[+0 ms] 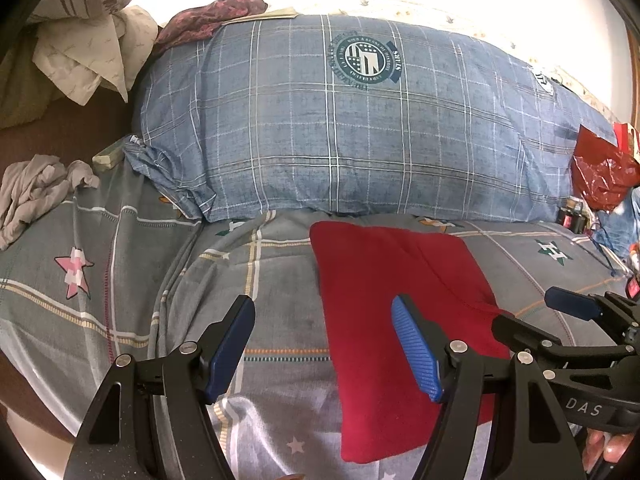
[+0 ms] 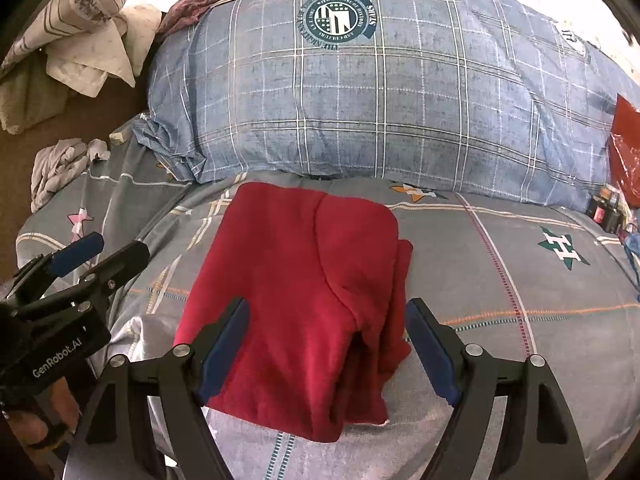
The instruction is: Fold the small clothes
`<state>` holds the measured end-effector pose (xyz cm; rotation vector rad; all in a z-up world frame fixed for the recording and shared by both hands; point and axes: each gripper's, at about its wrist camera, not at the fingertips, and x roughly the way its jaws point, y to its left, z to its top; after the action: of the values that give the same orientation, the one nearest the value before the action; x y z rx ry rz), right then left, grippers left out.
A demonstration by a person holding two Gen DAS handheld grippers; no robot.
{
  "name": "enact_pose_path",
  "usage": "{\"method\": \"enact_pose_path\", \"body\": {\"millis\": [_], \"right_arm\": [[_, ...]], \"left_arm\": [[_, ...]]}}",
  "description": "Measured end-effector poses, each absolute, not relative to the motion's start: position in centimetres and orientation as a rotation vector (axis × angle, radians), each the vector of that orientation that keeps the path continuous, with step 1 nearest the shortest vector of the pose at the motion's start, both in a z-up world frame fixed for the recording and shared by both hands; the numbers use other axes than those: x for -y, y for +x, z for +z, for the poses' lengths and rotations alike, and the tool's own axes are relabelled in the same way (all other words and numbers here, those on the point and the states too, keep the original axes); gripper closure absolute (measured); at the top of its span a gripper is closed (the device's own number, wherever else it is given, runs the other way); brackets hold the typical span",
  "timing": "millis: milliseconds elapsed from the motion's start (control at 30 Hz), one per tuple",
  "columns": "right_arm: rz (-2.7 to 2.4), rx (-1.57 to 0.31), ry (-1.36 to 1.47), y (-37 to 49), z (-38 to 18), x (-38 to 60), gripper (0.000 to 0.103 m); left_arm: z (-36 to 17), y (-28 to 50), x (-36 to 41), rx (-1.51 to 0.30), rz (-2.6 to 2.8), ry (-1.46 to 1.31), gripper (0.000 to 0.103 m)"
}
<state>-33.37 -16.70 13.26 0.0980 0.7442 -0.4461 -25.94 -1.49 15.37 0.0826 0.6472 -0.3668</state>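
Two tongs hover spread, gripping nothing. Red garment (image 2: pixel 304 300) lies folded on bedspread (image 2: pixel 500 280), below right gripper (image 2: pixel 326 354), right of left gripper (image 1: pixel 324 354). Fold looks nearly finished; next likely calls for pinching an edge for one more fold.

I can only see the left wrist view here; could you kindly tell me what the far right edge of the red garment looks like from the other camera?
Observer: In the right wrist view the red garment shows a second layer sticking out beyond its right edge, so the fold is not flush.
Operator: Thank you. Is the right gripper holding it?
Observer: No. The right gripper stands open with its fingers either side of the garment's near part, the pads not pressing on it.
Operator: And can you see my left gripper from there?
Observer: Yes, the left gripper shows at the left edge, open and empty, over the grey bedsheet, clear of the garment.
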Motion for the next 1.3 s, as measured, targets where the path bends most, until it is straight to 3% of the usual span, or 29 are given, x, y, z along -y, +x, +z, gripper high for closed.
{"method": "enact_pose_path", "body": {"millis": [1300], "right_arm": [[-0.438, -0.797, 0.127, -32.4, 11.7, 17.7, 0.021]], "left_arm": [[14.2, -24.0, 2.9, -0.675, -0.328, 0.081, 0.033]]}}
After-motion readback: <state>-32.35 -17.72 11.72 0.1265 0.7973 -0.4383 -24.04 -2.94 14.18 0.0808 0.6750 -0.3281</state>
